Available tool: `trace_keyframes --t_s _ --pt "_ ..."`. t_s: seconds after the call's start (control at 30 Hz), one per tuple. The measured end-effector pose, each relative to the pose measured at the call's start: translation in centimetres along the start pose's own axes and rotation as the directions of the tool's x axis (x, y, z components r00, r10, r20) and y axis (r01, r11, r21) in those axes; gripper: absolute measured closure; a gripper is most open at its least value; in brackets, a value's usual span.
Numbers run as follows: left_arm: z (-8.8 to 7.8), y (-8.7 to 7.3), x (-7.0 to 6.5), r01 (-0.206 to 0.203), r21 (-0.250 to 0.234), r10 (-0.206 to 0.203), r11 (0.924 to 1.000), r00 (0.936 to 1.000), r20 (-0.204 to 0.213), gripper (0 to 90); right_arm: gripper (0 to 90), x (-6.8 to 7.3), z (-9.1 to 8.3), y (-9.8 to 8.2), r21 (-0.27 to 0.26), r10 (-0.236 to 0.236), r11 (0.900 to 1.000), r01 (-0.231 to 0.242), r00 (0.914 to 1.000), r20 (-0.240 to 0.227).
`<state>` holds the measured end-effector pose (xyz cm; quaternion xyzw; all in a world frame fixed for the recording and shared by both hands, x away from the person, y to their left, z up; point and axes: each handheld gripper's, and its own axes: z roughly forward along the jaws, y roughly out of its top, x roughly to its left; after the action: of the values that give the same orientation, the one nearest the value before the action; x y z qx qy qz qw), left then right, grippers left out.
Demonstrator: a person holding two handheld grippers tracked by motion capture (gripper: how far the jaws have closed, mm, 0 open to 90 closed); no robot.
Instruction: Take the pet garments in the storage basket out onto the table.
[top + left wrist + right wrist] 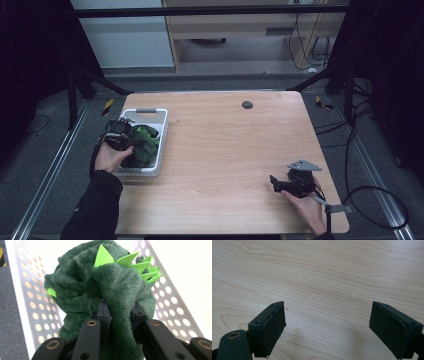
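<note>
- Plush toy (110,292): dark green fleece with bright green felt spikes, bunched up; sits inside the basket at the left of the high view (142,142).
- Basket (161,145): white, perforated walls, rectangular; stands on the left part of the tabletop, near its left edge.
- Left claw (119,312): jaws pinched on a fold of the plush toy, fabric bulging between them; in the high view it sits over the basket's left rim (118,134), hand behind it.
- Right claw (327,327): jaws spread wide with bare wood between them; at the lower right of the high view (274,183), low over the tabletop, well apart from the basket.
- Tabletop (225,150): light wood grain, with a small dark round spot near its far edge.
</note>
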<state>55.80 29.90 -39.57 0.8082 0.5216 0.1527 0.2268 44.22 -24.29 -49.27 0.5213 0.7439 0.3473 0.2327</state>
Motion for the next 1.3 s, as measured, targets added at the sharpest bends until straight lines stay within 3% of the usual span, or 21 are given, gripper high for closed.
trace_keyframes --t_s 0.63,0.97,1.3 --pt "-5.2 1.3 0.0 -0.037 -0.098 0.037 0.9945 0.9993 -0.003 75.1 13.3 -0.1 0.0 0.0 0.001 0.001 1.0 -0.001 1.0 0.008" --pt "-7.9 1.7 -0.1 -0.054 -0.15 0.052 0.9872 0.9985 -0.016 75.2 13.3 -0.1 0.0 0.0 0.0 -0.001 1.0 0.001 0.9999 0.012" --pt "-10.1 2.5 -1.3 -0.107 -0.173 0.11 0.9791 0.9939 0.005 75.2 13.1 -0.1 0.0 0.0 -0.002 -0.004 1.0 0.004 0.9999 0.016"
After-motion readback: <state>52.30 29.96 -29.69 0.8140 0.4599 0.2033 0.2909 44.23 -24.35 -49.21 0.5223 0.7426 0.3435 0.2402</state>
